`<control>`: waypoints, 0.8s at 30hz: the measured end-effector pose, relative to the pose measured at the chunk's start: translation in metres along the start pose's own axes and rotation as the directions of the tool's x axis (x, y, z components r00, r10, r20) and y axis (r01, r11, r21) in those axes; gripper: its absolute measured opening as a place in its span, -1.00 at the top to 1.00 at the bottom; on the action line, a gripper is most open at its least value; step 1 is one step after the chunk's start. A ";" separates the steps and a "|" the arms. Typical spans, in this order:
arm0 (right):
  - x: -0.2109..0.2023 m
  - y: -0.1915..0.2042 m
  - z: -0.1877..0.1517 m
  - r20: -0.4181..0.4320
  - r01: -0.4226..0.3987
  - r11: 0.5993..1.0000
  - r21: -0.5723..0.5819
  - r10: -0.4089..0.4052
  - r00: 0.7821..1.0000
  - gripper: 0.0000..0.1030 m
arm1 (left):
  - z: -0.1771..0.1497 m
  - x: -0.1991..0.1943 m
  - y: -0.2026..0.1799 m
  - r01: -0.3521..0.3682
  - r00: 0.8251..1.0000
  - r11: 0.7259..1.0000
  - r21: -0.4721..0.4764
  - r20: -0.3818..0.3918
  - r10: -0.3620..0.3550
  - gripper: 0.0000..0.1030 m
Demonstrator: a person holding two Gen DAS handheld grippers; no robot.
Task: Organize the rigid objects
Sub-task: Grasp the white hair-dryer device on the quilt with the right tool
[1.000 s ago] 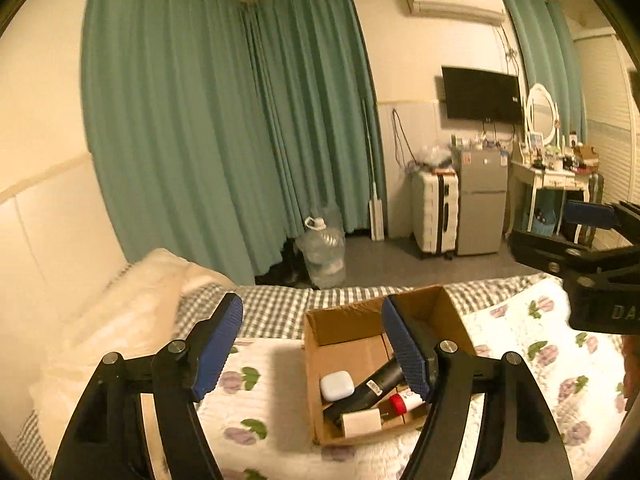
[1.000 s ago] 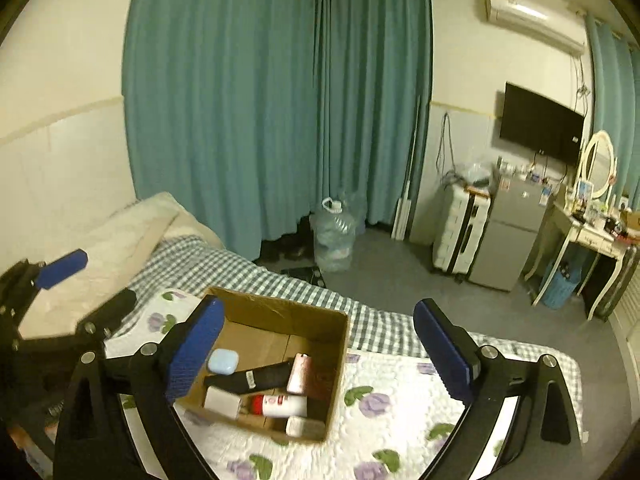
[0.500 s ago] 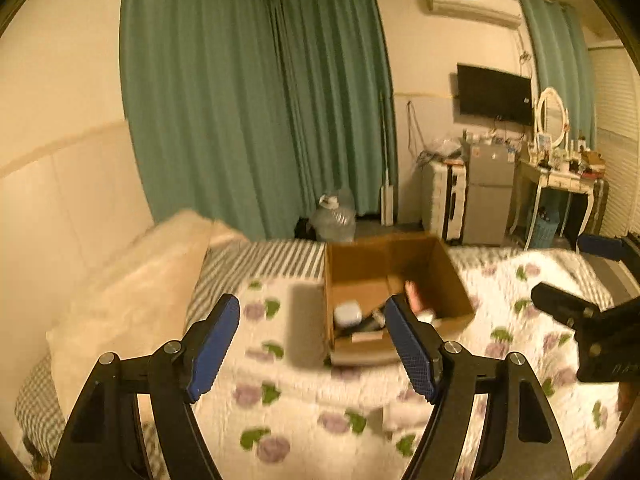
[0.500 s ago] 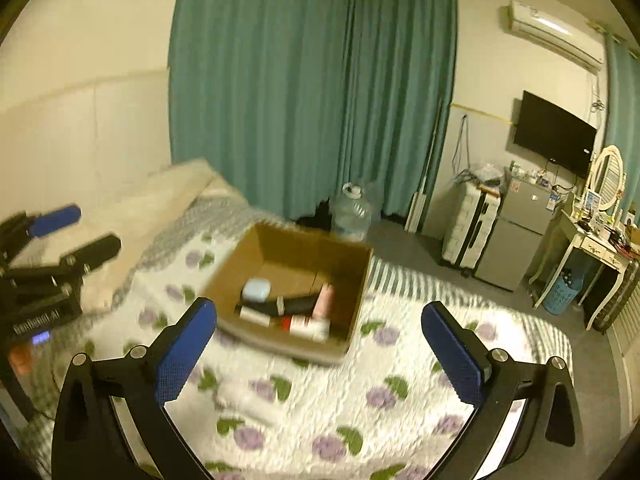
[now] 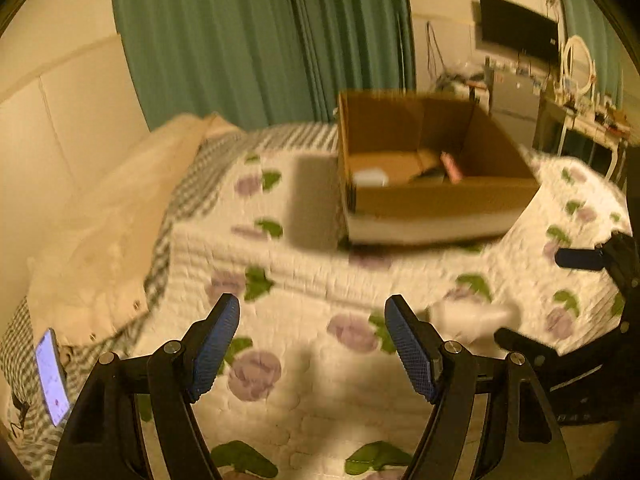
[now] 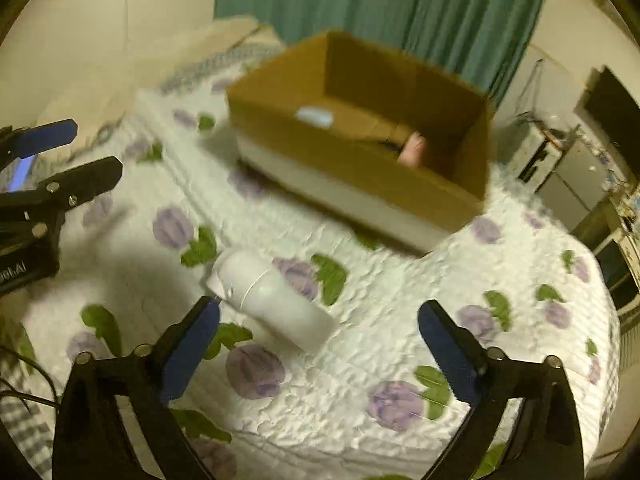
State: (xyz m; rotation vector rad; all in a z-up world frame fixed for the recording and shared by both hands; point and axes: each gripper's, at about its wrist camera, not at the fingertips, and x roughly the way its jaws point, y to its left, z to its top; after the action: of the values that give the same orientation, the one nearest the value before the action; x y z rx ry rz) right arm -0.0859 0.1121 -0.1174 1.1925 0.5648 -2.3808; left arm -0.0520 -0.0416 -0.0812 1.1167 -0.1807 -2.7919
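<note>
A white bottle (image 6: 272,304) lies on its side on the flowered quilt, just ahead of my right gripper (image 6: 320,344), which is open and empty above the bed. The bottle shows blurred in the left wrist view (image 5: 468,316), to the right of my left gripper (image 5: 312,344), also open and empty. An open cardboard box (image 6: 360,184) stands on the bed beyond the bottle and holds a pale blue case (image 6: 314,117), a pink item (image 6: 412,150) and dark things. The box also shows in the left wrist view (image 5: 436,196).
A pillow (image 5: 104,240) and a lit phone (image 5: 50,376) lie at the bed's left side. Green curtains (image 5: 260,40) hang behind. A fridge (image 6: 576,184), a dressing table (image 5: 584,120) and a wall TV (image 5: 516,36) stand at the right.
Both grippers have dropped down and tilted towards the bed. The box looms larger and the white bottle has come into view close to the right gripper. Both stay open.
</note>
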 end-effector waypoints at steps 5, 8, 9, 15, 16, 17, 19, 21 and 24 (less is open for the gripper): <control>0.026 0.010 0.004 -0.065 -0.026 0.998 -0.062 0.021 0.998 -0.81 | -0.017 0.027 0.003 -0.014 0.998 1.000 0.010 -0.065 0.015 -0.51; 0.045 0.018 0.005 -0.119 -0.051 0.994 -0.102 0.038 0.992 -0.68 | -0.020 0.037 0.004 -0.017 0.996 1.000 0.010 -0.087 0.018 -0.51; 0.050 0.019 0.005 -0.129 -0.058 0.993 -0.105 0.044 0.991 -0.59 | -0.021 0.038 0.005 -0.015 0.996 1.000 0.011 -0.089 0.016 -0.51; 0.059 0.024 0.007 -0.150 -0.097 0.988 -0.124 0.078 0.986 -0.13 | -0.020 0.041 0.009 -0.002 0.995 1.000 0.000 -0.101 0.002 -0.51; 0.057 0.024 0.007 -0.141 -0.095 0.988 -0.123 0.078 0.987 -0.03 | -0.019 0.040 0.009 0.000 0.995 1.000 -0.001 -0.100 0.000 -0.51; 0.054 0.024 0.006 -0.130 -0.089 0.989 -0.121 0.073 0.989 0.03 | -0.019 0.041 0.010 0.003 0.995 1.000 -0.002 -0.099 -0.003 -0.51; 0.048 0.022 0.006 -0.106 -0.073 0.992 -0.107 0.061 0.993 0.15 | -0.018 0.040 0.010 0.007 0.995 1.000 -0.003 -0.098 -0.007 -0.51; 0.038 0.017 0.006 -0.070 -0.067 0.995 -0.076 0.062 0.996 0.15 | -0.017 0.039 0.011 0.011 0.995 1.000 -0.003 -0.098 -0.011 -0.51; 0.017 0.007 0.007 -0.013 -0.056 0.998 -0.013 0.056 0.998 0.15 | -0.013 0.033 0.012 0.015 0.996 1.000 -0.005 -0.086 -0.015 -0.51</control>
State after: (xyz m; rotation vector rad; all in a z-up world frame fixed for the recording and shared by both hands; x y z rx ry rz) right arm -0.0958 0.1000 -0.1283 1.2033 0.5439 -2.3209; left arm -0.0657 -0.0595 -0.1112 1.2394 -0.1580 -2.7493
